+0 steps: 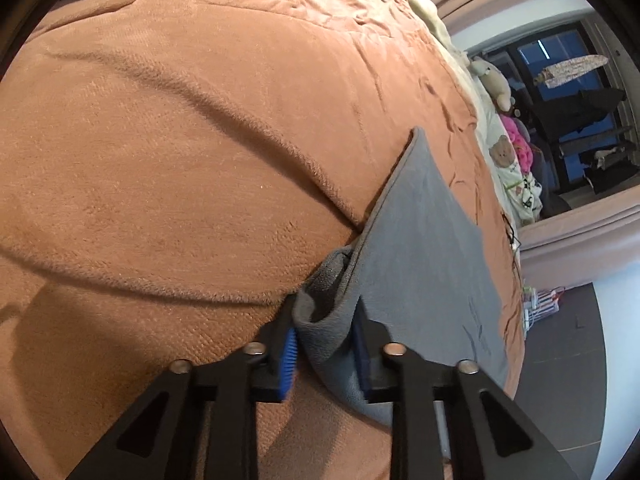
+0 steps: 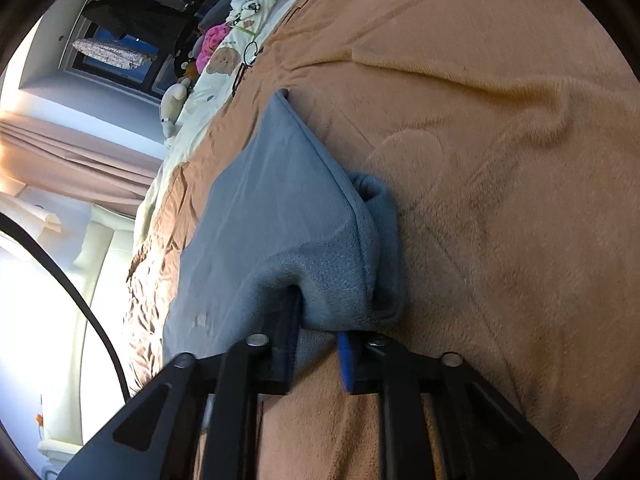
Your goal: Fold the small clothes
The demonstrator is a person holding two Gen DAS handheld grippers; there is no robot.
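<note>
A small grey fleece garment (image 1: 420, 240) lies on an orange-brown plush blanket (image 1: 180, 160). My left gripper (image 1: 326, 344) is shut on a bunched corner of the garment, with cloth wedged between its blue pads (image 1: 289, 364). In the right wrist view the same grey garment (image 2: 276, 208) stretches away across the blanket (image 2: 500, 200). My right gripper (image 2: 320, 344) is shut on another bunched corner of it, and the cloth hides most of the left finger. Both held corners are raised slightly off the blanket.
The bed edge runs along the garment's far side, with a cream bear-print quilt (image 1: 506, 156), plush toys (image 1: 494, 76) and a pink item (image 2: 214, 40). A dark window (image 1: 580, 92), curtains (image 2: 72, 152) and grey floor (image 1: 568, 360) lie beyond. A black cable (image 2: 80, 300) hangs at the left.
</note>
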